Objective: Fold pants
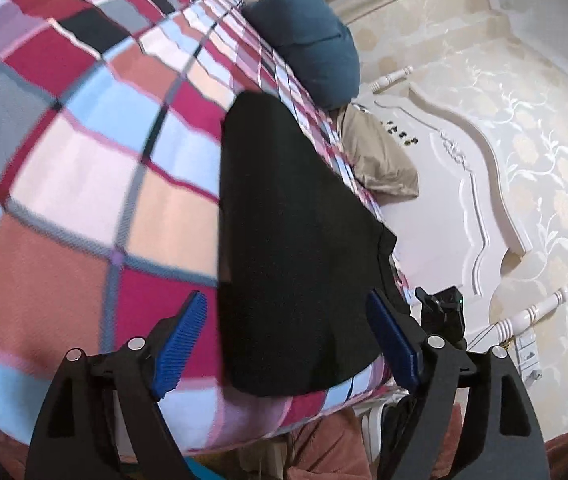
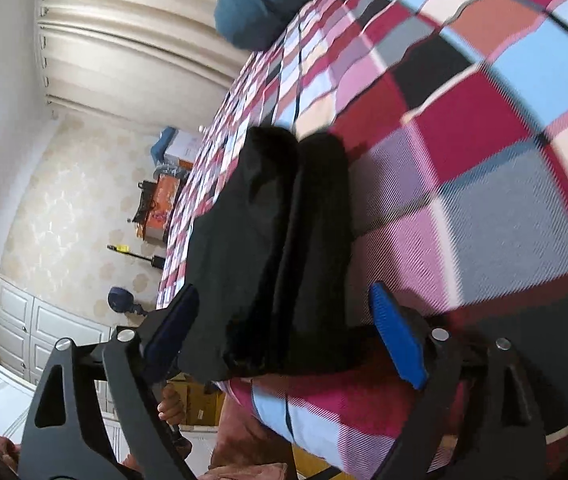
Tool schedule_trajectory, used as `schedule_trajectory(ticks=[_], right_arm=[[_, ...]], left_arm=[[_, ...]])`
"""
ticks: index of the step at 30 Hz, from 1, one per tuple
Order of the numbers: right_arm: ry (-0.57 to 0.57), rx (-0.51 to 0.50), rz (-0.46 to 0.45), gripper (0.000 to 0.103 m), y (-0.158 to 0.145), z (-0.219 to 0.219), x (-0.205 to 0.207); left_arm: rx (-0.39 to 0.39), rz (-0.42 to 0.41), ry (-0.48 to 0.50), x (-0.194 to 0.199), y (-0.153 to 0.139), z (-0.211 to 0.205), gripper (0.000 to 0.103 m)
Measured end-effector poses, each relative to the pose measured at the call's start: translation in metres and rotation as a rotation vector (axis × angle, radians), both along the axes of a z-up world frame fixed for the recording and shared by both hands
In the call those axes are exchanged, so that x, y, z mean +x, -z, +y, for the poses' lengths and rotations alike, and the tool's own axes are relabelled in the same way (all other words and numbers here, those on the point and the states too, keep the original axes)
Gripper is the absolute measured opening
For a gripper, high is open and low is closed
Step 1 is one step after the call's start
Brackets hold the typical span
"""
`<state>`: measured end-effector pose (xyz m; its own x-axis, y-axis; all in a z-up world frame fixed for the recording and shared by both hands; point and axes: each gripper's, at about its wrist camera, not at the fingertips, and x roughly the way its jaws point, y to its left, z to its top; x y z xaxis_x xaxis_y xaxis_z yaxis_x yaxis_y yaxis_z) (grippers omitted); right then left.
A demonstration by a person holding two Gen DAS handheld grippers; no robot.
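Note:
Black pants (image 1: 291, 240) lie flat on a plaid bedspread (image 1: 84, 184), legs stretching away from the near bed edge. My left gripper (image 1: 287, 312) is open, its blue pads on either side of the pants' near end, holding nothing. In the right wrist view the pants (image 2: 268, 248) show two legs side by side on the bedspread (image 2: 463, 200). My right gripper (image 2: 284, 308) is open too, straddling the near end of the pants. Part of the right gripper (image 1: 443, 312) shows beyond the pants in the left wrist view.
A blue pillow (image 1: 311, 40) and a tan pillow (image 1: 379, 160) lie at the head of the bed by a white carved headboard (image 1: 463, 184). Curtains (image 2: 124, 28), boxes (image 2: 164, 196) and white cabinets (image 2: 36, 328) stand beside the bed. The bed edge is close below both grippers.

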<state>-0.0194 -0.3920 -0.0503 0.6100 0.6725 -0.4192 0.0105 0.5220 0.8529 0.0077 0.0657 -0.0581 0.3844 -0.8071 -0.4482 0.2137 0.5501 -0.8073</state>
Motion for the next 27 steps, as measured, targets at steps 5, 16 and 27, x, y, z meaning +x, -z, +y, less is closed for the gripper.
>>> schedule_trajectory(ticks=[5, 16, 27], right_arm=[[0.012, 0.027, -0.015, 0.087, 0.000, -0.014, 0.027], [-0.072, 0.080, -0.015, 0.088, 0.006, -0.001, 0.089], [-0.113, 0.008, -0.009, 0.074, 0.005, 0.014, 0.106]], left_arm=[[0.030, -0.019, 0.042, 0.044, -0.003, -0.011, 0.080], [0.019, 0.003, 0.076, 0.123, 0.004, -0.042, 0.081], [-0.024, 0.026, 0.098, 0.146, 0.009, -0.047, 0.078]])
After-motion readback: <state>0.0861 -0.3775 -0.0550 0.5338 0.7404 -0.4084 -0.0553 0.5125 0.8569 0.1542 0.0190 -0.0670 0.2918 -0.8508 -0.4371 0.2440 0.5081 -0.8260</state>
